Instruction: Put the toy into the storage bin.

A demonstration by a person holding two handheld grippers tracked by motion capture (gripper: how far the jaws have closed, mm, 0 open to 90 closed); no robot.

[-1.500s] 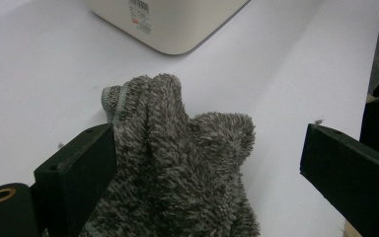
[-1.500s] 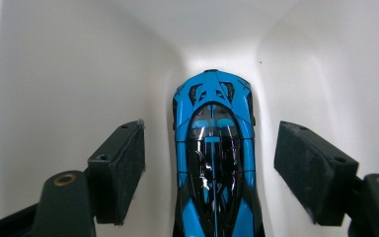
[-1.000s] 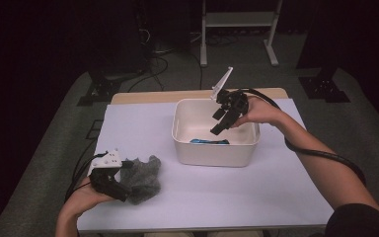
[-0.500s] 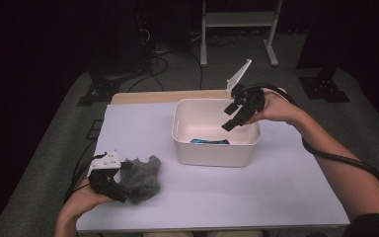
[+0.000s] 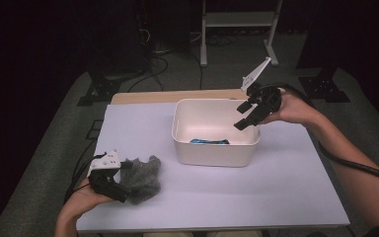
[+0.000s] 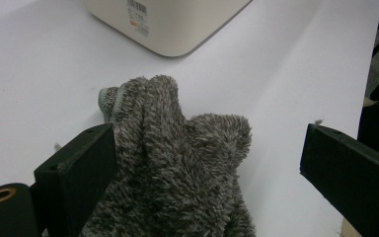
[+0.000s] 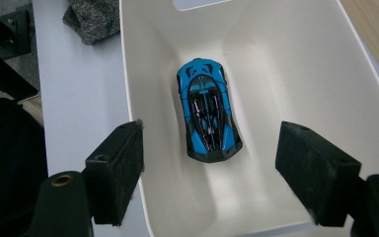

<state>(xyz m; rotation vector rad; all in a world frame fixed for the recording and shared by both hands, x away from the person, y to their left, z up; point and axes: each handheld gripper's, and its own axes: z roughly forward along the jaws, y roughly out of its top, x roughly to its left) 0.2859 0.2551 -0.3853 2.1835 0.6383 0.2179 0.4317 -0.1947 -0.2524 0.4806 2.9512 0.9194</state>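
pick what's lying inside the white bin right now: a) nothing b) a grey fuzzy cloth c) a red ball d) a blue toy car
d: the right gripper view looks down into the white bin and a blue toy car lies on its floor, while the grey fuzzy cloth sits out on the table by the left gripper.

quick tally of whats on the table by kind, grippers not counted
Bins: 1, the white plastic bin
Toy cars: 1, the blue toy car lying inside that bin
Cloths: 1, the grey fuzzy cloth on the table
Total: 3
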